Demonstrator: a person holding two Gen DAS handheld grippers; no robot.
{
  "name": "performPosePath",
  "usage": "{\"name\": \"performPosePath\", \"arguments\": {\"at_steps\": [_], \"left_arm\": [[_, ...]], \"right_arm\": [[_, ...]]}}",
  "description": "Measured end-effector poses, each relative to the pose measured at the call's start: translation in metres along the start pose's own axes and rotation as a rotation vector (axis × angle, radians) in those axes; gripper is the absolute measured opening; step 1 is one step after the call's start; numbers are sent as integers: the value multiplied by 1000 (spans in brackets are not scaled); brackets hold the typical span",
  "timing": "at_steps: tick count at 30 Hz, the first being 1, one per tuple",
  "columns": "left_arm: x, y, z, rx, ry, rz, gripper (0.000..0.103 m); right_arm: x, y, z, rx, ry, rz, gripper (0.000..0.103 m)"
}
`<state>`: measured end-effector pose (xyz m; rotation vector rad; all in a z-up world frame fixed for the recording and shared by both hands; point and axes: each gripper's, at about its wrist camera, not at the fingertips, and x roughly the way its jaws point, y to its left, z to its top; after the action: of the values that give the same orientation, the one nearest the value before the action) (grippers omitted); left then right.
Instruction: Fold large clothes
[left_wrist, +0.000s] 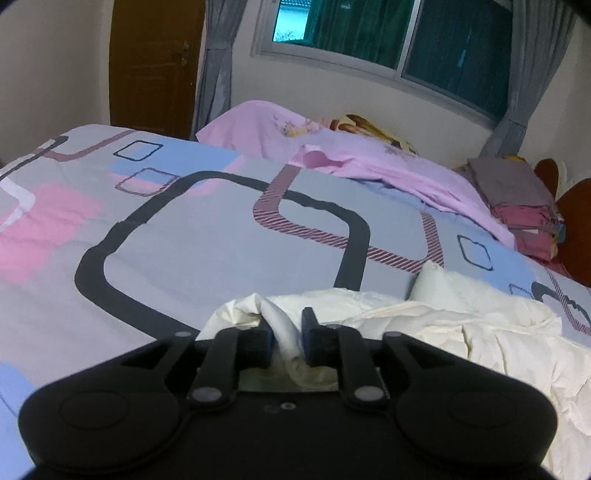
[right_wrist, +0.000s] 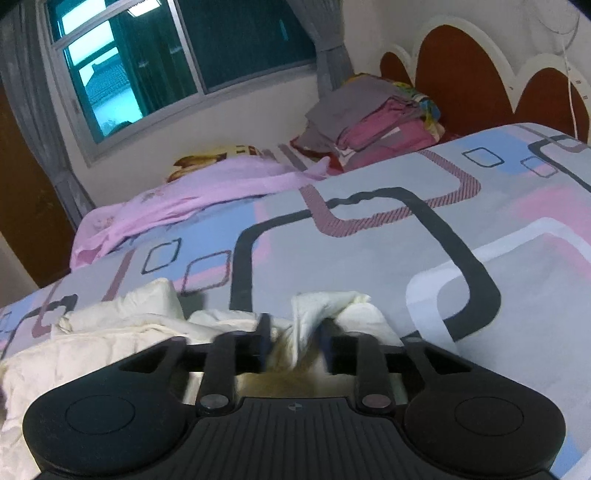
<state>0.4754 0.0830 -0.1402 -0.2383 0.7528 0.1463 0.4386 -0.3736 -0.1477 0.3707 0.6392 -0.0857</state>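
Note:
A crumpled white garment lies on the patterned bedspread, trailing right from my left gripper. The left jaws are closed on a fold of its white cloth, which passes between the fingers. In the right wrist view the same white garment lies bunched to the left on the bedspread. My right gripper has its jaws closed on another bunch of the cloth, which stands up between the fingers. Both grippers sit low over the bed.
A pink sheet lies crumpled at the far side of the bed. A stack of folded grey and maroon clothes sits by the red headboard. A window with grey curtains and a brown door are beyond.

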Motion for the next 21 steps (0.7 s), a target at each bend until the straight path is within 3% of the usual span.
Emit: {"name": "performPosePath", "arguments": {"at_steps": [2, 4, 6, 7, 8, 10, 12, 14, 18, 21], "left_arm": [[-1, 4, 2, -31, 8, -16, 24], [-5, 7, 6, -61, 7, -34, 39], [-17, 9, 7, -63, -41, -21, 89], [-24, 8, 7, -52, -80, -7, 96], [-33, 7, 6, -24, -132, 1, 96], [-43, 3, 6, 37, -160, -7, 94], [-52, -1, 3, 75, -149, -35, 89], [-60, -9, -3, 99, -125, -67, 88], [-65, -41, -20, 190, -109, -126, 75], [-54, -65, -28, 231, -115, -122, 63]], "right_arm": [[-5, 0, 2, -5, -27, 4, 56], [-12, 0, 4, -2, -67, 4, 72], [-21, 0, 7, -1, -103, 7, 75], [-25, 1, 9, -7, -118, 2, 75], [-29, 2, 10, -15, -132, -3, 75], [-38, 7, 12, -41, -155, -10, 74], [-46, 16, 10, -86, -169, -18, 73], [-52, 32, 6, -148, -149, 12, 55], [-50, 70, -10, -262, -118, 66, 48], [-39, 98, -21, -339, -125, 69, 48]]}}
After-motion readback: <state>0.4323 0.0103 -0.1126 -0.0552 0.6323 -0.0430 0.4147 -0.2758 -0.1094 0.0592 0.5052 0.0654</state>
